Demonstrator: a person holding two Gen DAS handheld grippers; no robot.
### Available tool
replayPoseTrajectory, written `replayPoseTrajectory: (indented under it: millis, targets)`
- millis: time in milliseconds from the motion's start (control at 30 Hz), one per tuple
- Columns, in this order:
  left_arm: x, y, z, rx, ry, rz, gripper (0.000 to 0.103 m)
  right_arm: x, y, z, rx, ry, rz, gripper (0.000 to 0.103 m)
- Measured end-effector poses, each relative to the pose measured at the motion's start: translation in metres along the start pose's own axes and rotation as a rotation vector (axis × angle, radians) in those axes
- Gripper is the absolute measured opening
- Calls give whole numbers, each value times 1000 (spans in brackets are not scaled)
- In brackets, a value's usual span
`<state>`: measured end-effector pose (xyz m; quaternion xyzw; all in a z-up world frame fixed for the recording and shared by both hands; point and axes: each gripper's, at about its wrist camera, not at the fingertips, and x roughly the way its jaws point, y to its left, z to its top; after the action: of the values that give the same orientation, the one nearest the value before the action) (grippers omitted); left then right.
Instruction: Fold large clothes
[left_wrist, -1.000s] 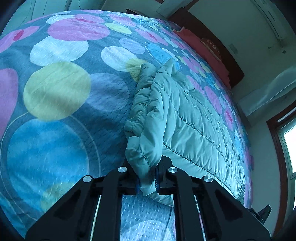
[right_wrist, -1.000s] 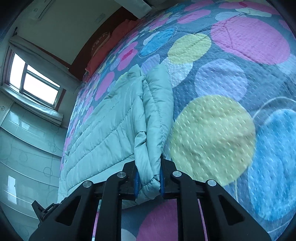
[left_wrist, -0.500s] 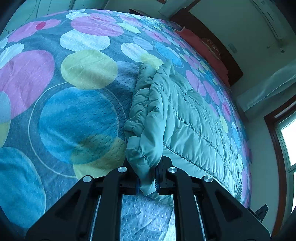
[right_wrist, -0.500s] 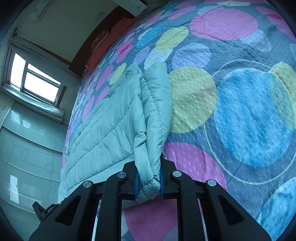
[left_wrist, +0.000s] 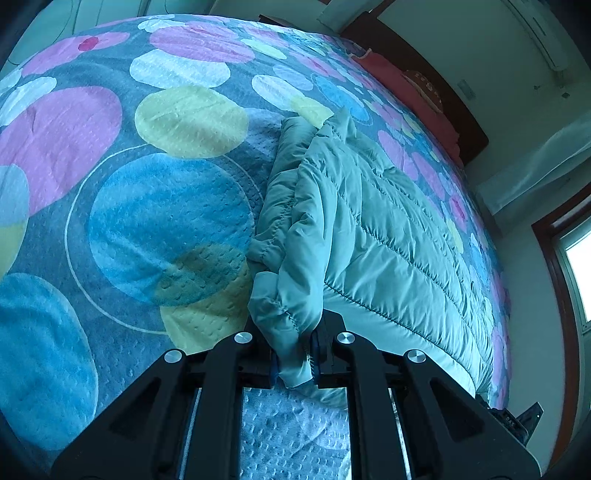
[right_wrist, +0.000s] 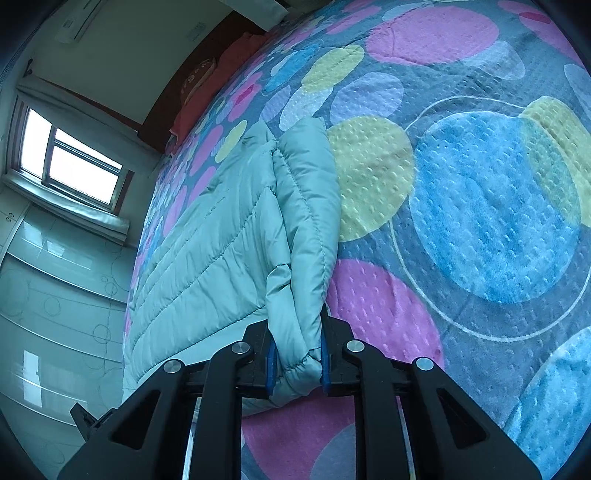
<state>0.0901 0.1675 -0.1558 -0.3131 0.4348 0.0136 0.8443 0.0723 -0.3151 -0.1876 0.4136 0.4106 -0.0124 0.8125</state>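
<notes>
The left gripper (left_wrist: 293, 363) is clenched on a bunched corner of the pale green quilted down jacket (left_wrist: 369, 236), its blue pads squeezing a thick wad of several layers near the cuff or hem. The jacket lies stretched across the bed, on the circle-patterned bedspread (left_wrist: 166, 206), with its bulk running away from the gripper toward the red pillows (left_wrist: 413, 92) at the headboard. Its left edge is doubled into 2 or 3 stacked folds. The risk on this side is that the slippery shell lets an inner layer slide out of the wad, so only the outer fold comes along and the stack skews.

The right gripper (right_wrist: 297, 369) is likewise clamped on the jacket's other near corner (right_wrist: 295, 354), a rounded puffy roll held between its pads, with the folded-in edge (right_wrist: 306, 206) lying beside a yellow circle of the bedspread. The padding is springy, so a shallow bite could pop free under tension.

With both corners held, uneven pulling by the 2 hands would likely twist the near edge and leave the fold crooked. Dragging low over the textured bedspread could catch the fabric and undo the side folds already laid in. Trapped air may also puff the fold back open.
</notes>
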Motion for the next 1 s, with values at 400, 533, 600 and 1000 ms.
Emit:
replayPoseTrajectory:
  millis: [400,533,600,1000]
  targets:
    - [-19,4,4,93,-45,110,38,-25,-18,3,-25,-24,-70,42]
    - [-25,6,7,136,-62,156,40,-37,-25,4,-42,-41,-112,45]
    - [-30,5,9,154,-70,176,40,-43,-28,6,-46,-52,-136,45]
    - [-67,-27,15,327,-184,269,40,-70,30,7,-309,-192,-358,45]
